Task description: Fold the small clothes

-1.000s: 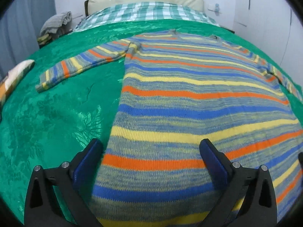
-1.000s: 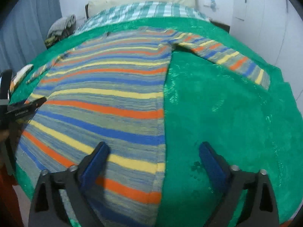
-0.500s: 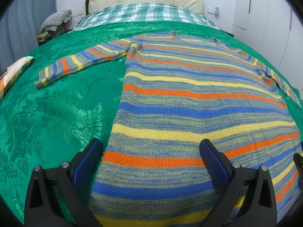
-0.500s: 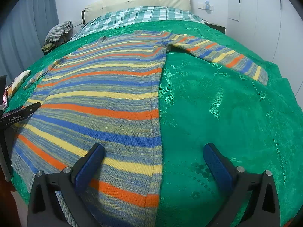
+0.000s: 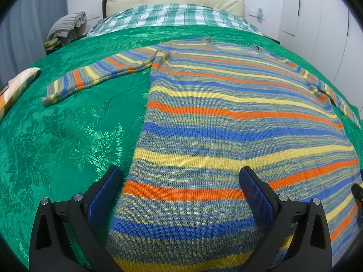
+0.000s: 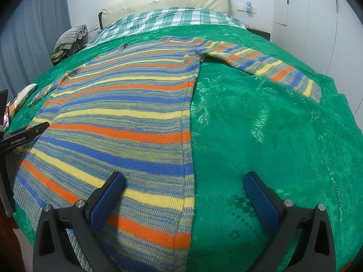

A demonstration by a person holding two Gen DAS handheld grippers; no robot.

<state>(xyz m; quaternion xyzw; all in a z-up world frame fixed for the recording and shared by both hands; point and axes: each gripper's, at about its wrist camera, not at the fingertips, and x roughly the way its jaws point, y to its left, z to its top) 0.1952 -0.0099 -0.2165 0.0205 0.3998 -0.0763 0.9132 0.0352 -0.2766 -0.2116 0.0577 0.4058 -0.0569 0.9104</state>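
The striped sweater (image 5: 226, 122) lies flat and fully spread on the green bedspread (image 5: 68, 136) of the bed, hem toward the grippers, neckline at 12 o'clock. Both sleeves are extended: one sleeve (image 5: 97, 77) toward 10 o'clock in the left wrist view, the other sleeve (image 6: 267, 68) toward 2 o'clock in the right wrist view. No fold is visible; every fold is judged to remain. The left gripper (image 5: 181, 195) hovers over the hem's left corner, jaws released and empty. The right gripper (image 6: 183, 197) straddles the right side seam, jaws likewise released and empty.
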